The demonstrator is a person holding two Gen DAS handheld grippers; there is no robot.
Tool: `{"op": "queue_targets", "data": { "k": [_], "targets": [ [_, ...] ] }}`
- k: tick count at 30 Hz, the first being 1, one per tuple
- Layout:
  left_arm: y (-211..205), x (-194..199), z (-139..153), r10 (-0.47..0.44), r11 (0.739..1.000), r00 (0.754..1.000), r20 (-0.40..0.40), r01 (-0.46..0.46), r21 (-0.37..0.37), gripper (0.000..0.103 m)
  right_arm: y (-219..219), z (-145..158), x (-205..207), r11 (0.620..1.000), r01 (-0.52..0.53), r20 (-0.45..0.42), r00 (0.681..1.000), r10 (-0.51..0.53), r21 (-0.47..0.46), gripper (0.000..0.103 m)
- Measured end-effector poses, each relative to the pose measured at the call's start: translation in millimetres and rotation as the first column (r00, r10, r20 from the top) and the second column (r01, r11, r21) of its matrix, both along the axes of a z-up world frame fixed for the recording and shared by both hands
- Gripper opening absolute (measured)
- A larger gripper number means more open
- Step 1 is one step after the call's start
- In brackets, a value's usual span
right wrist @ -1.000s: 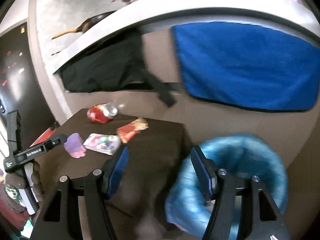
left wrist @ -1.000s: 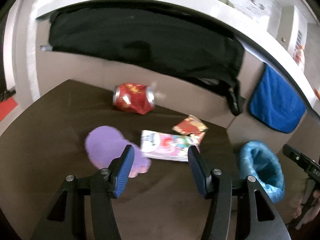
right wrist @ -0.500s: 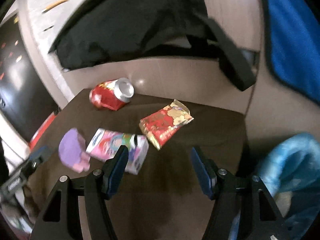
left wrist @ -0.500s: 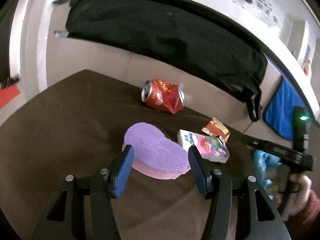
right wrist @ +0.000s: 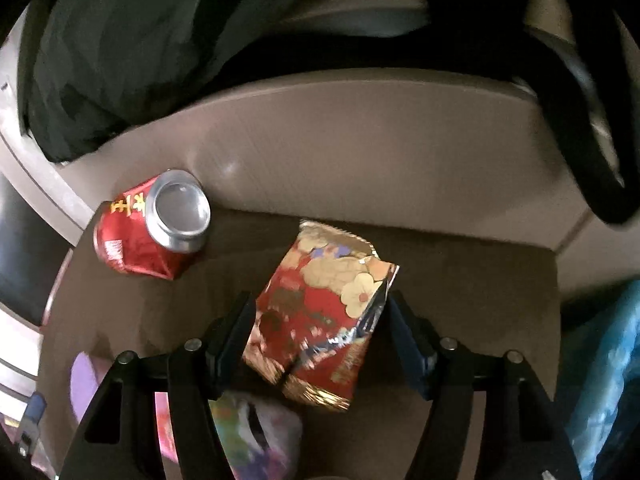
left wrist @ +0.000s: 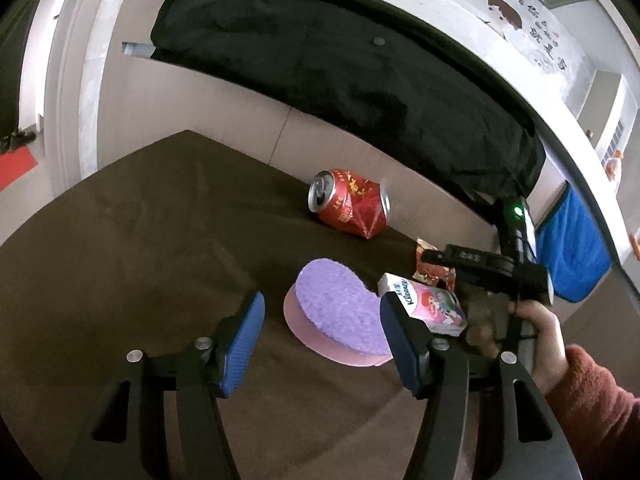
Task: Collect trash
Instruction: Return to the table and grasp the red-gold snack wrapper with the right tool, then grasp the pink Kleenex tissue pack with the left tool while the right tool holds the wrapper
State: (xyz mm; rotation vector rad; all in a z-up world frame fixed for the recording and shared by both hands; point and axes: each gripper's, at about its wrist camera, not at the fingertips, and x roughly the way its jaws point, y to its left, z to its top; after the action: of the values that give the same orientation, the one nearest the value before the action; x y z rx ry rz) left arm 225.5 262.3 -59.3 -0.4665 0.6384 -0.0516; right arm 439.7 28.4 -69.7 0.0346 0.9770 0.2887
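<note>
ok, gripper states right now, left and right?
Left gripper: jaws opening, nothing held, purple sponge just ahead.
Right gripper: jaws opening, straddling the red snack wrapper, not gripping it.

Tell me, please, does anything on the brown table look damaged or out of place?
Yes. The red can lies on its side, crushed and dented, near the table's far edge. The red snack wrapper beside it is torn open and crumpled.

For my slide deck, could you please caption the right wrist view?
Right gripper, jaws opening, straddles a red snack wrapper on the brown table, dented red can beyond.
</note>
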Motion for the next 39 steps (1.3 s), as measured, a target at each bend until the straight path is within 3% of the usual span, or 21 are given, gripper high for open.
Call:
{"op": "queue_targets", "data": {
  "k": [5, 8, 10, 11, 14, 25, 31, 37, 39],
  "targets": [
    [-1.3, 1.3, -2.0, -0.009, 1.0, 1.0, -0.01, 0.009, -0.005, 0.061, 30.2, -2.8, 5.4, 0.987, -0.065, 0.008, 0.998, 0.067, -0.146, 0.073],
    [-4.8, 0.6, 0.4, -0.018, 1.0, 1.0, -0.013, 0.017, -0.011, 0.061, 33.4, -3.1, -3.5, 0.977, -0.13, 0.022, 0.99, 0.136, -0.169, 0.068],
    [-7.2, 1.8, 0.4, -0.031, 0.999, 0.999, -0.019, 0.03, -0.022, 0.061, 28.9, -2.1, -12.8, 0.97, -0.169, 0.034, 0.984, 0.177, -0.176, 0.054],
    [-10.4, 2.2, 0.4, -0.043, 0.999, 0.999, -0.025, 0.042, -0.032, 0.061, 25.2, -1.2, -18.8, 0.967, -0.182, 0.04, 0.981, 0.191, -0.177, 0.035],
    [-23.2, 4.4, -2.0, -0.082, 0.996, 0.995, -0.049, 0.08, -0.05, 0.061, 6.1, 0.4, -39.5, 0.963, -0.228, 0.034, 0.971, 0.235, -0.143, 0.03],
    [-82.9, 8.1, -6.8, -0.153, 0.988, 0.98, -0.125, 0.15, -0.033, 0.061, -52.0, 0.9, -149.9, 0.927, -0.374, -0.005, 0.928, 0.374, 0.017, 0.03],
    [-127.3, 24.5, -5.7, -0.164, 0.986, 0.977, -0.139, 0.167, 0.01, 0.061, -96.4, 10.0, -172.5, 0.956, -0.289, 0.092, 0.955, 0.283, 0.057, 0.03],
    [-162.6, 54.0, -8.7, -0.067, 0.991, 0.986, -0.151, 0.083, 0.102, 0.061, -139.7, 15.9, -168.4, 0.965, -0.199, 0.138, 0.974, 0.177, 0.17, 0.03],
    [-174.8, 68.0, -10.1, -0.015, 0.985, 0.988, -0.157, 0.041, 0.167, 0.061, -148.8, 18.0, -163.9, 0.965, -0.179, 0.155, 0.976, 0.151, 0.189, 0.03]
  ]
}}
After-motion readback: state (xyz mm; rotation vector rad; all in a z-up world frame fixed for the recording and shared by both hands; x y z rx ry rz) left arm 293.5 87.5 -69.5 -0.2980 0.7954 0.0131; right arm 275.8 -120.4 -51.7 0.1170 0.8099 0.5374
